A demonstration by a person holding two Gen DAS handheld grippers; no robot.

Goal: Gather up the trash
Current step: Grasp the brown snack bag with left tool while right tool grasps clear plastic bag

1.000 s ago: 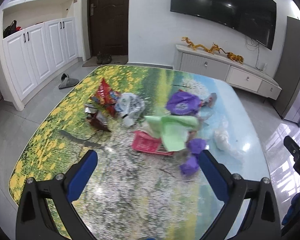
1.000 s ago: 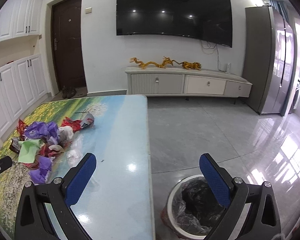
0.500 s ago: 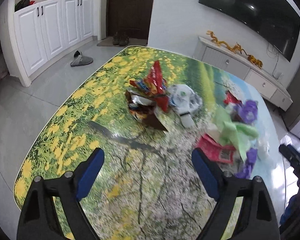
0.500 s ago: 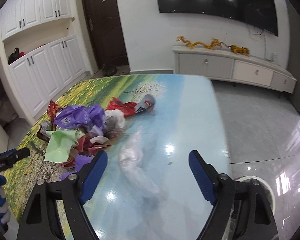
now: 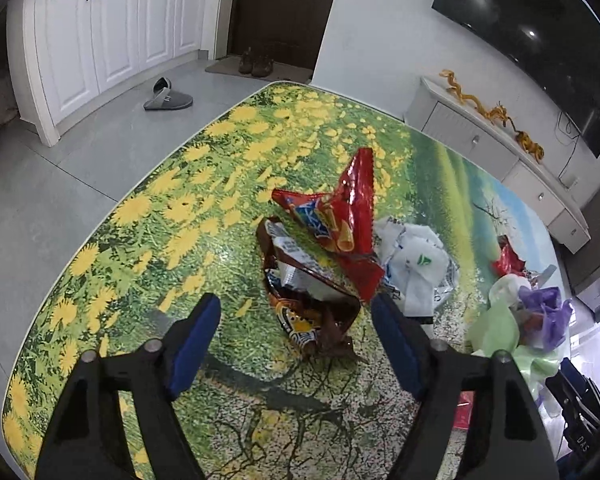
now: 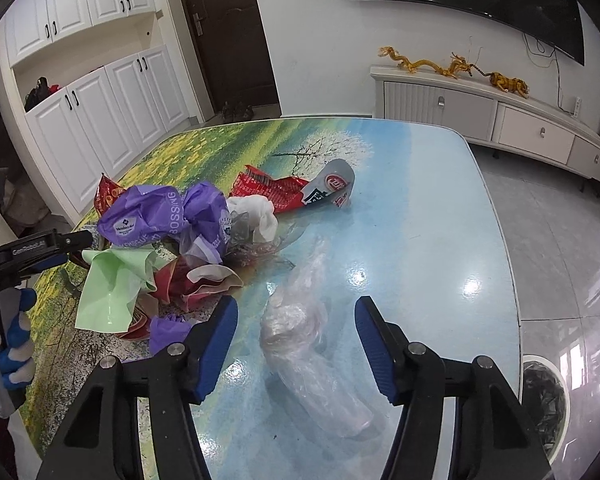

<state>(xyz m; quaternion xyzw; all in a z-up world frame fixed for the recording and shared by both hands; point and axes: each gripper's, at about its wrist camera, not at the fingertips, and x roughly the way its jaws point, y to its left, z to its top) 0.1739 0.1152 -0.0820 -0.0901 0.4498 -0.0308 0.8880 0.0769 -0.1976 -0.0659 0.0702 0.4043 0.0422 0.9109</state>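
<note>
Broad tabletop (image 5: 148, 216) printed with yellow flowers, green field and blue sky, filling most of both views; grey tiled floor around it. Trash heaped in a loose pile toward the middle: purple bag (image 6: 156, 216) on top, green bag (image 6: 112, 284) draped below it, white bag (image 5: 416, 260) beside the snack wrappers. Clear bag (image 6: 300, 320) crumpled alone on the blue part, apart from the pile. Red wrapper (image 5: 340, 216) standing tilted, touching the brown wrapper (image 5: 308, 300) just under it. Second red wrapper (image 6: 276, 192) flat at the far side of the pile. Bin (image 6: 544, 396) with black liner on the floor by the tabletop's corner, only partly in view.

Left tool (image 5: 296, 340) pointed steeply down, jaws apart and closing, brown wrapper lying between the blue pads, not pressed by either. Right tool (image 6: 296, 340) also angled down, jaws apart and closing, clear bag between the pads, not yet touched. Gloved hand (image 6: 16, 344) at the left edge of the right wrist view, gripping the left tool's handle.
</note>
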